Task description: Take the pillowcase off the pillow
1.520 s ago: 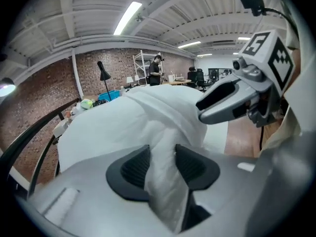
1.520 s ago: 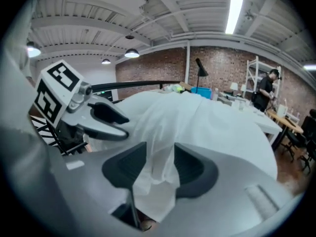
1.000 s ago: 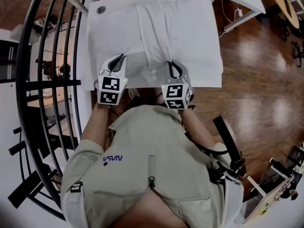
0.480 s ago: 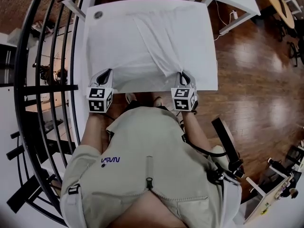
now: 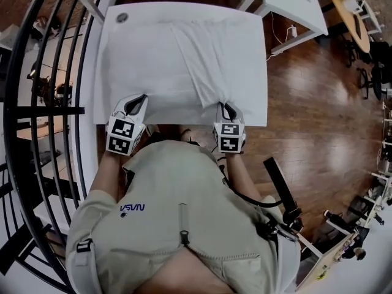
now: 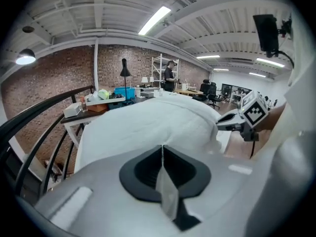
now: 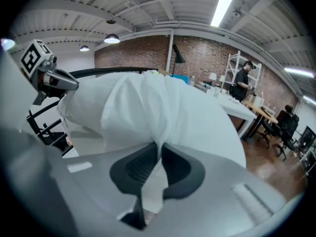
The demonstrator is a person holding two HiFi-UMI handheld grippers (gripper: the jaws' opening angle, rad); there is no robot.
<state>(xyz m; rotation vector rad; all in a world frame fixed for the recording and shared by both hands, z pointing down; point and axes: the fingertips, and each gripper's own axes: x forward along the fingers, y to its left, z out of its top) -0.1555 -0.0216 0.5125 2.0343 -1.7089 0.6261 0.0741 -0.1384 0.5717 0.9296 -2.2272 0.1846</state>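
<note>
On the white table (image 5: 101, 84) in front of the person lies the pillow, wholly covered by its white pillowcase (image 5: 165, 60). The pillow's own surface shows in no view, and the open end of the case cannot be made out. A raised fold (image 5: 195, 63) runs across the case from the far side towards the near right corner.

Left gripper (image 5: 138, 98): at the near left corner of the case. Its own view shows the jaws closed flat on a single thin layer of the pillowcase, which passes between the pads and hangs out behind them.

Right gripper (image 5: 225, 106): at the near end of the fold. Its jaws have just been opening slightly, standing at a narrow gap; a bunch of pillowcase cloth sits between them, and the pads still touch it at their tips.

The marker cubes hide both of the person's hands in the head view. The person's torso (image 5: 184, 213) covers the table's near edge between the grippers.
</note>
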